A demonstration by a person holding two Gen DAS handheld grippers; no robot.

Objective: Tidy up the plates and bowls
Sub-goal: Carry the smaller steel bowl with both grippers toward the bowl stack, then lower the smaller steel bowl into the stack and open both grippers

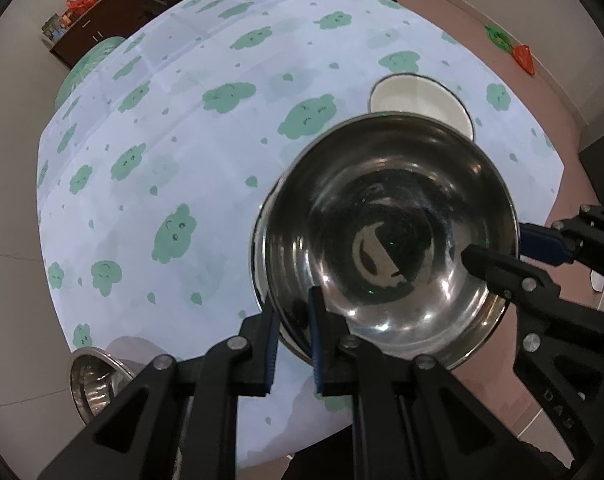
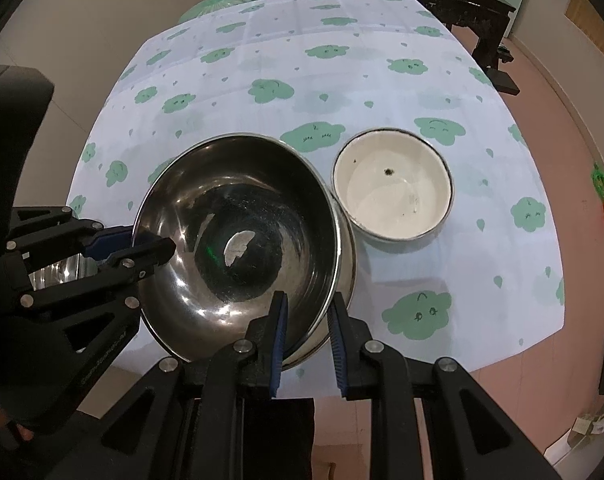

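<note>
Open tablecloth [image 2: 286,60] across the upper half of the right wrist view. Blocked lower centre by the steel bowl [image 2: 238,248], touching the white bowl [image 2: 391,188] at right. Small steel bowl [image 1: 96,380] lower left in the left wrist view.

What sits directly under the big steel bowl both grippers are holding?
Under the steel bowl a second metal rim shows along its right side, apparently another bowl nested beneath on the tablecloth. Its inside is covered. Left gripper and right gripper straddle the rim.
</note>
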